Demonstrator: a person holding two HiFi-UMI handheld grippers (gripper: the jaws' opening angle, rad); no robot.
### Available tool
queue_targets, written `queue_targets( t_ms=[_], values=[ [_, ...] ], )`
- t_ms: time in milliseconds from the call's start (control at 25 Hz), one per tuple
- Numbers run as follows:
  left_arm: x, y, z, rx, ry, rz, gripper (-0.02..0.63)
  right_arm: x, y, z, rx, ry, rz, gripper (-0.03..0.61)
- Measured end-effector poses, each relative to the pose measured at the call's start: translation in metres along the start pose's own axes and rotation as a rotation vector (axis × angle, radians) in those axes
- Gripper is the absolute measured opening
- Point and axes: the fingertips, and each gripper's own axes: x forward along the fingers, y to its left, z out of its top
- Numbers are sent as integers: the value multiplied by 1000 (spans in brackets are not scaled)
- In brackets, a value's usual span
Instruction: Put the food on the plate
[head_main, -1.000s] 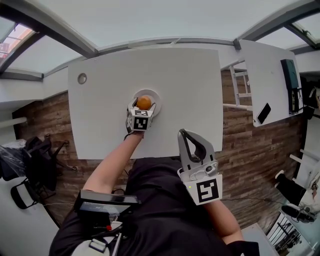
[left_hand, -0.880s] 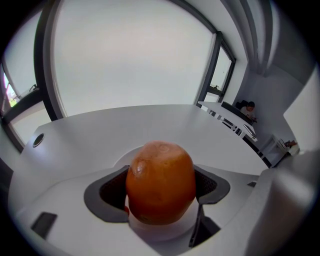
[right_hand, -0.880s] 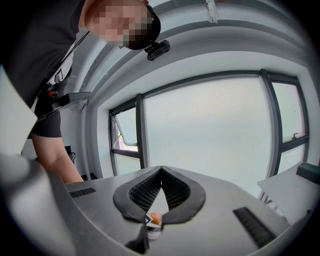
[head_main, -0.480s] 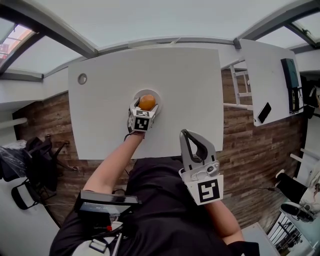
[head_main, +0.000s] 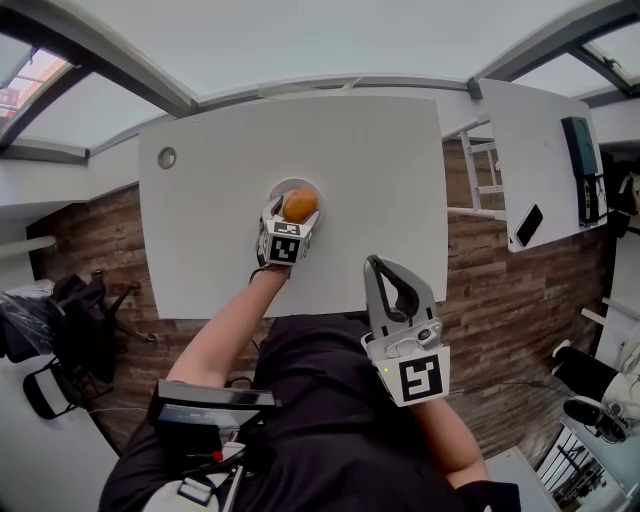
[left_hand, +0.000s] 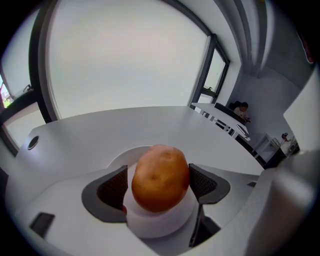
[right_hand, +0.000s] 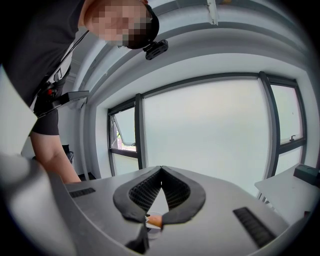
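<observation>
Two grippers are in play, and only the left gripper (head_main: 297, 207) has anything in it. Its jaws stand partway apart, with the dark ribbed pads pressed to either side of an orange-brown potato (left_hand: 160, 177). The potato fills the gap between them and stands roughly upright. It is directly over the small white plate (left_hand: 155, 225), and whether its underside touches the plate or hangs just above it cannot be told. The plate sits near the middle of the white table (head_main: 380, 170).

The right gripper (right_hand: 161, 170) is well apart from the plate, past the near edge of the table and in front of the person's dark shirt. Its jaw tips are pressed together with nothing between them.

Compared with a second ago, the left gripper and the potato have slid a little to the right across the plate, with the grip unchanged. The right gripper has drifted slightly lower and to the right, still closed.
</observation>
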Motion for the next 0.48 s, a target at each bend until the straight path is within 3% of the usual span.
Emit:
queue_targets(
  t_ms=[480],
  values=[
    [-17, -10, 7, 11, -43, -3, 369, -11, 2, 5, -7, -25, -2, 6]
  ],
)
